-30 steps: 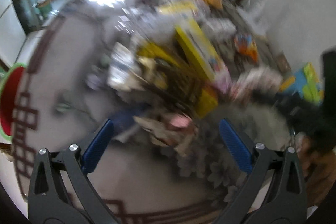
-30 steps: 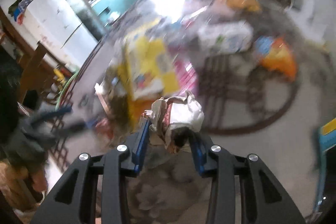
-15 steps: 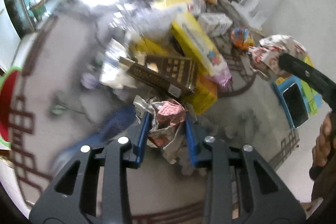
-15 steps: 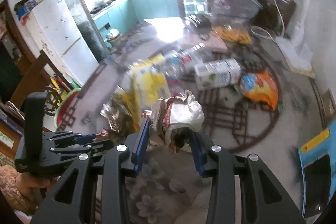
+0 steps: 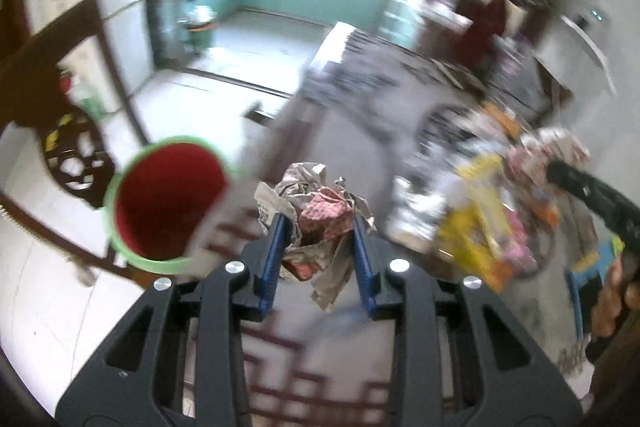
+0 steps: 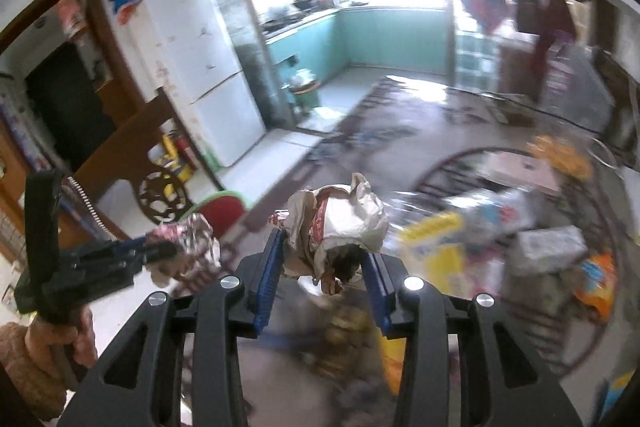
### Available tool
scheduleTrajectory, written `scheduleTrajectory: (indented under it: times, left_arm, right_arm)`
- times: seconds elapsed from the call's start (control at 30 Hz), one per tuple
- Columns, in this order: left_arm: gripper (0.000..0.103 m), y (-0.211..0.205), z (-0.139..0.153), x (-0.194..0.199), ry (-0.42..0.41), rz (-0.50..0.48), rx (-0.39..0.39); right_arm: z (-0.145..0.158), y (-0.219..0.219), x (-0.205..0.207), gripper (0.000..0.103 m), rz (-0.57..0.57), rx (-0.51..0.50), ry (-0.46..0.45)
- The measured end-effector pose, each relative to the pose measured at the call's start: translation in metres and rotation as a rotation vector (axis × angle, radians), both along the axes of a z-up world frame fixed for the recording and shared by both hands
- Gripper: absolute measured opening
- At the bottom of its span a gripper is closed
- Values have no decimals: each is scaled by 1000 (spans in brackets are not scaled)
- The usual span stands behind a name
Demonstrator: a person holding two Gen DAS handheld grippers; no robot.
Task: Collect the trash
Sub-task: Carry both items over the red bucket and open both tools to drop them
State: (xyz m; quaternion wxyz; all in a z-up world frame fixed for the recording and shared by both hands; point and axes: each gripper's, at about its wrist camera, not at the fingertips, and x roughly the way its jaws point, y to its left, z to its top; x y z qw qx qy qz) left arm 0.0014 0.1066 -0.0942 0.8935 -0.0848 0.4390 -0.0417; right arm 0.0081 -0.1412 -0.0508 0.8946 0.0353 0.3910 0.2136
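Crumpled grey-and-pink paper wad (image 5: pixel 318 223) sits clamped in my left gripper (image 5: pixel 317 247), right of the red green-rimmed bin (image 5: pixel 166 201). My right gripper (image 6: pixel 324 267) clamps a white wrapper ball (image 6: pixel 340 223). Neither is binned; floor litter (image 6: pixel 500 239) remains.

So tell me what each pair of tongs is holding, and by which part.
Left tongs: a crumpled wad of brown and red-patterned paper, pinched across its middle. Right tongs: a crumpled white and tan wrapper, clamped at its lower half.

white fridge (image 6: pixel 204 67) beside teal kitchen cabinets (image 6: pixel 384 39).
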Motion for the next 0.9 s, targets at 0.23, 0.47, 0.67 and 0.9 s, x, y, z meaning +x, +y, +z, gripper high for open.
scheduleTrajectory:
  times: [0.23, 0.47, 0.67, 0.9]
  left_arm:
    - [32, 97, -20, 29, 58, 143, -5]
    - [32, 164, -49, 65, 116, 164, -23]
    - [32, 196, -64, 93, 137, 141, -41]
    - [63, 210, -72, 108, 136, 125, -57]
  right_arm:
    - [-21, 122, 45, 39, 147, -10, 62]
    - [-63, 216, 96, 39, 203, -17, 156]
    - [-86, 260, 120, 45, 204, -58, 192]
    - [-83, 272, 128, 72, 158, -64, 169]
